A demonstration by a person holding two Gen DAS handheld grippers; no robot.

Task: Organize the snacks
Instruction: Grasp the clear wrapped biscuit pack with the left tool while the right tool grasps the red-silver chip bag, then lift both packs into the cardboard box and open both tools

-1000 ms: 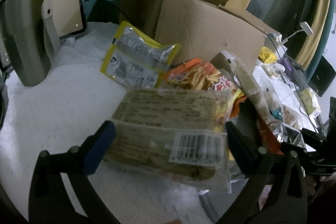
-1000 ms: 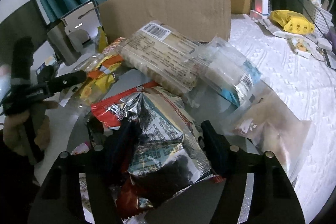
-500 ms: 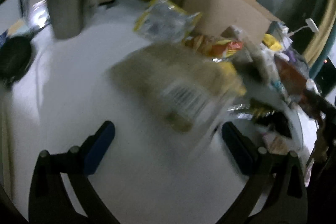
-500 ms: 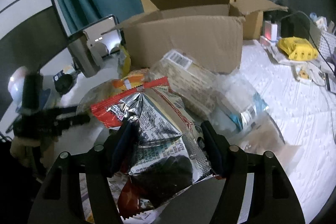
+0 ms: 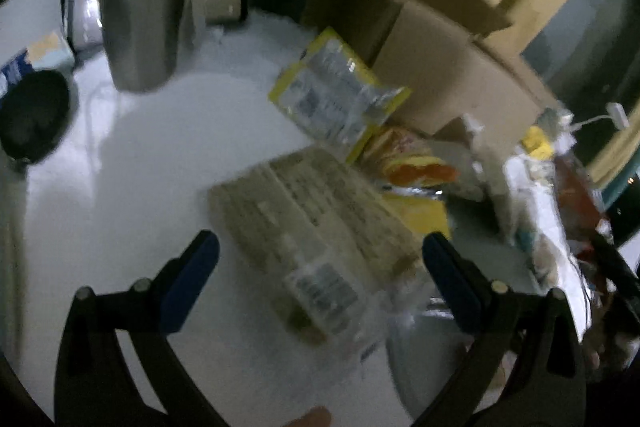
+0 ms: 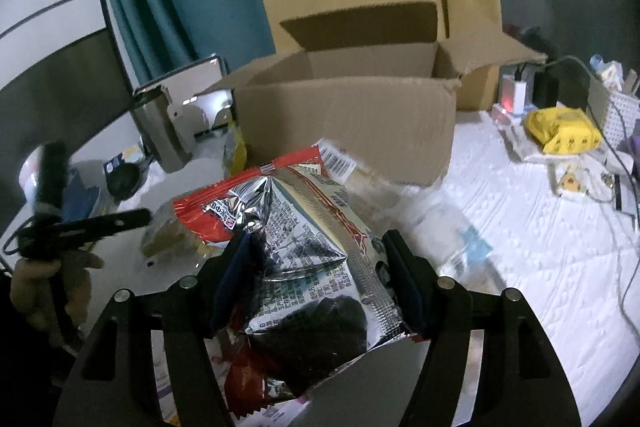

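White quilted table (image 6: pixel 520 267): open brown cardboard box (image 6: pixel 344 123) at rear. Right gripper (image 6: pixel 316 267) jaws clamp red-edged silver foil snack bag (image 6: pixel 304 227). Left gripper (image 5: pixel 320 263) jaws spread, empty, above tan clear-wrapped cracker pack (image 5: pixel 312 227).

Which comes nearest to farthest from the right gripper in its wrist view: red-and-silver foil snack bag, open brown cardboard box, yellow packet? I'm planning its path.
1. Red-and-silver foil snack bag: between the right gripper's pads.
2. Open brown cardboard box: straight ahead, behind the bag.
3. Yellow packet: far right, beside the box.
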